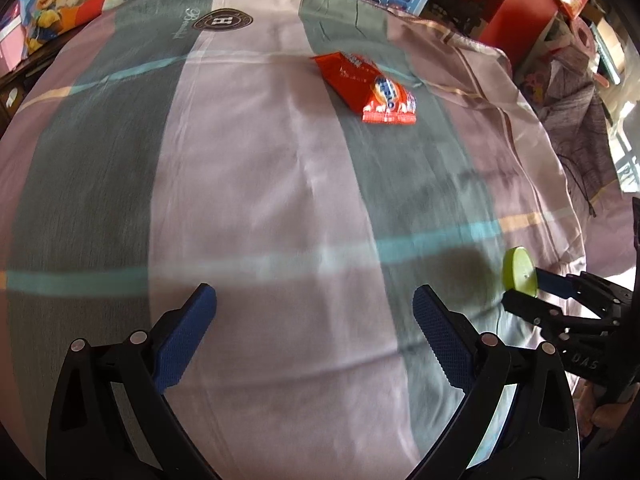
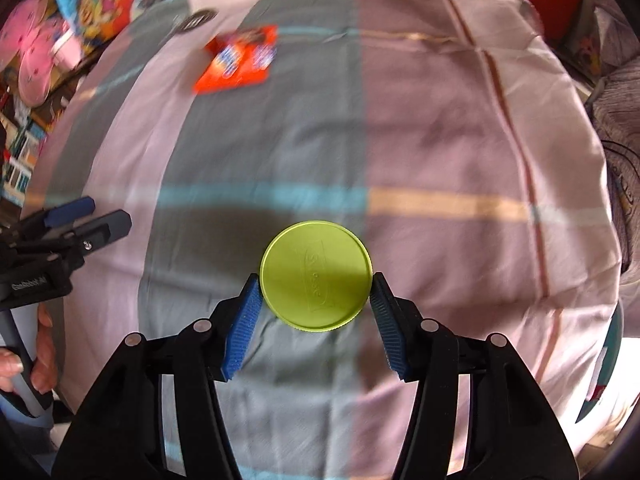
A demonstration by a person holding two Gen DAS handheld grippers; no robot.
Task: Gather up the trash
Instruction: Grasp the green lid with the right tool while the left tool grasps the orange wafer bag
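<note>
In the left wrist view the left gripper (image 1: pixel 314 320) was spread wide and held nothing; the red snack packet (image 1: pixel 366 86) lay far ahead on the striped bedsheet (image 1: pixel 260 184) — blurred, so its print was unreadable. In the right wrist view the right gripper (image 2: pixel 316 300) pinched the green lid (image 2: pixel 315 275) only by its thin rim — it could slip out. No trash container was visible.
</note>
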